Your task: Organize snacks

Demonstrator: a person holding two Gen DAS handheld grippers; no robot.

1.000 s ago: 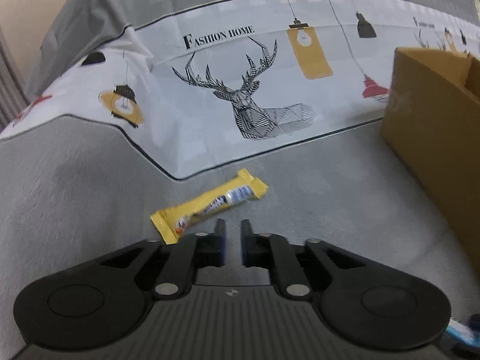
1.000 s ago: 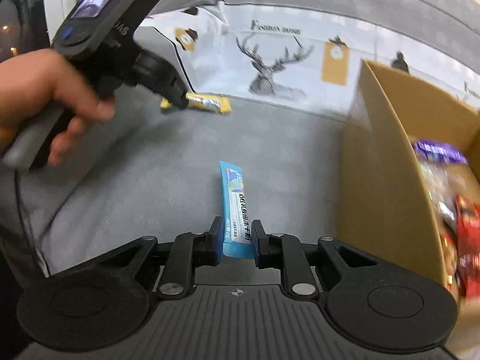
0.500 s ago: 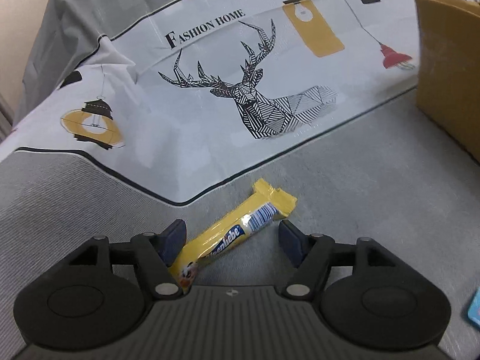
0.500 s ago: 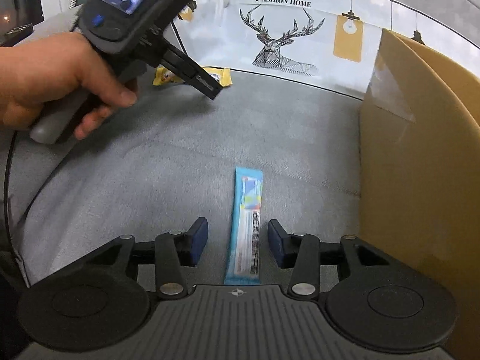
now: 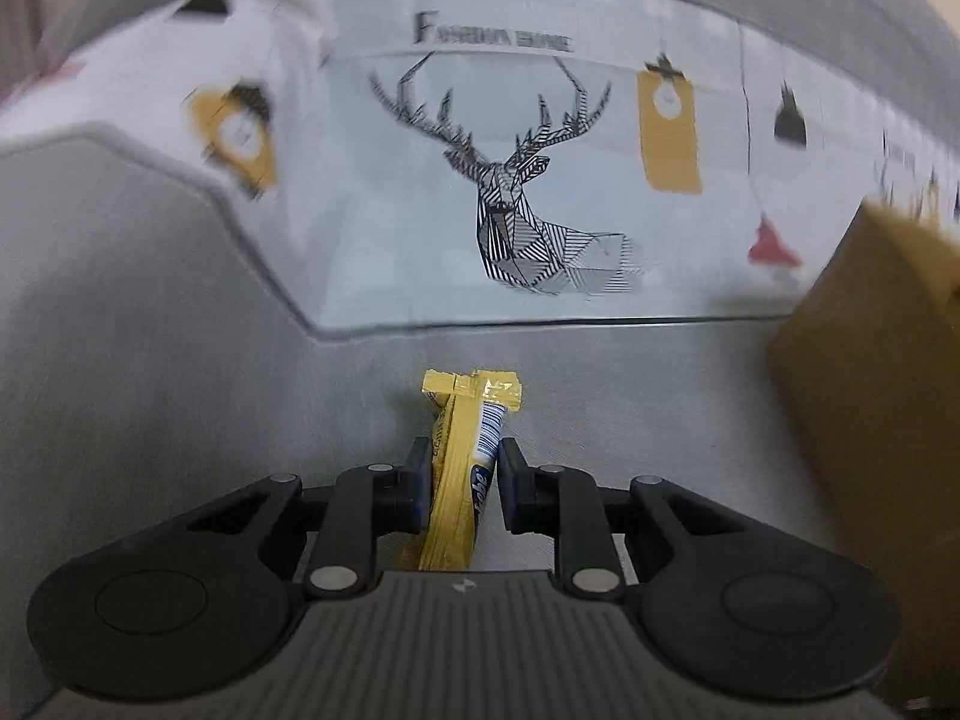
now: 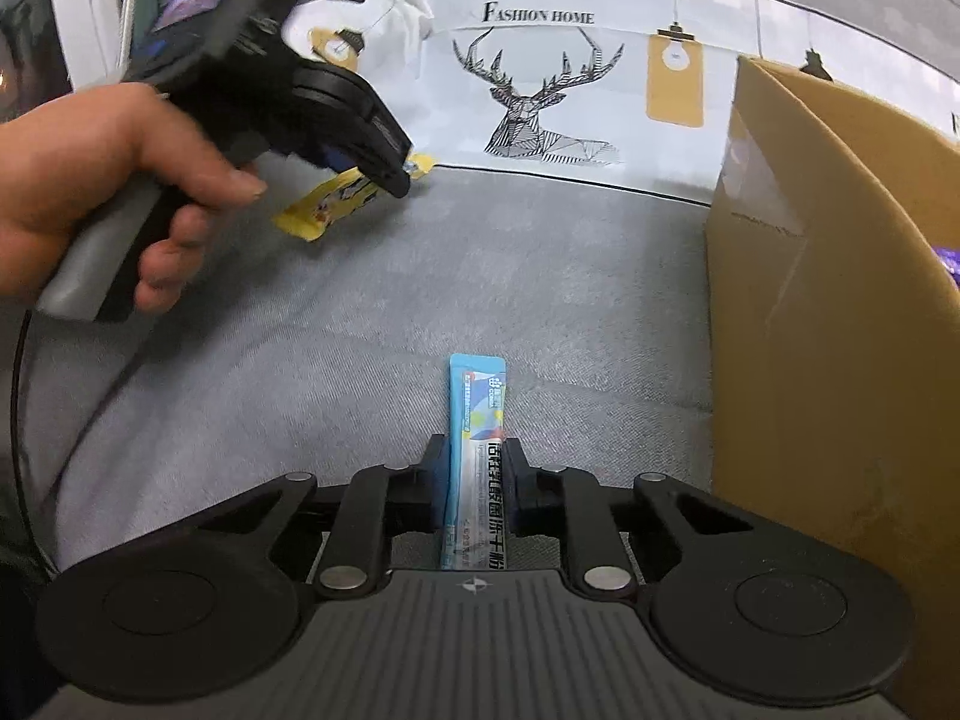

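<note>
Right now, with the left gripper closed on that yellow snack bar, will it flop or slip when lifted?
The yellow snack bar is probably fairly stiff: it juts straight beyond the left gripper. Its glossy wrapper may slip. It looks thin, likely light.

"FASHION HOME" is printed in black capitals on the white bedspread [image 6: 540, 72], above a line-drawn deer, well ahead of both grippers. The blue sachet [image 6: 477, 420] carries Chinese characters, too small to read reliably.
</note>
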